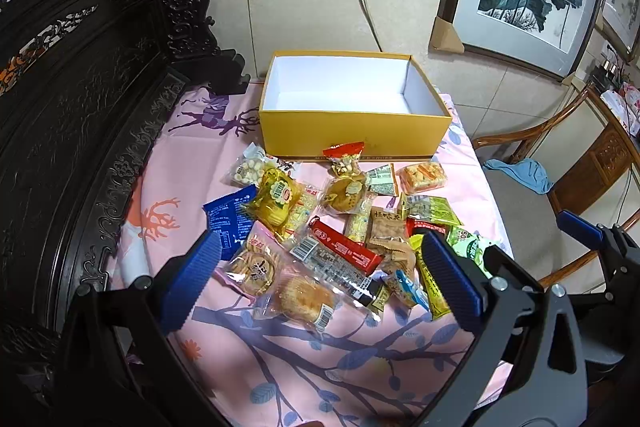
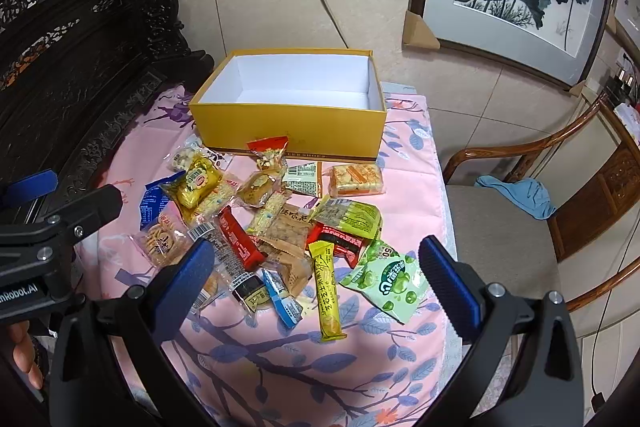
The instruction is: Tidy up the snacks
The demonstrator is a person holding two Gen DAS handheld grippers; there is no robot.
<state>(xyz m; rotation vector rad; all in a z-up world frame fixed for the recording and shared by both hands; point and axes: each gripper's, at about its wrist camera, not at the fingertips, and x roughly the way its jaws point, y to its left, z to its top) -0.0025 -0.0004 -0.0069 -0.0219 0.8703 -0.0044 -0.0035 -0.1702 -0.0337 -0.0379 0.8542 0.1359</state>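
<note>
Both my claws hang spread, gripping nothing: left gripper (image 1: 324, 279), right gripper (image 2: 316, 279). Snack packets (image 2: 276, 223) lie heaped on the pink cloth (image 2: 304, 359), just before the open yellow box (image 2: 288, 131).

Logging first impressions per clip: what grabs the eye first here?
The open yellow box, empty, stands at the table's far edge. Before it sprawls a heap of snacks on the pink cloth. Both grippers, left and right, hover open above it.
</note>
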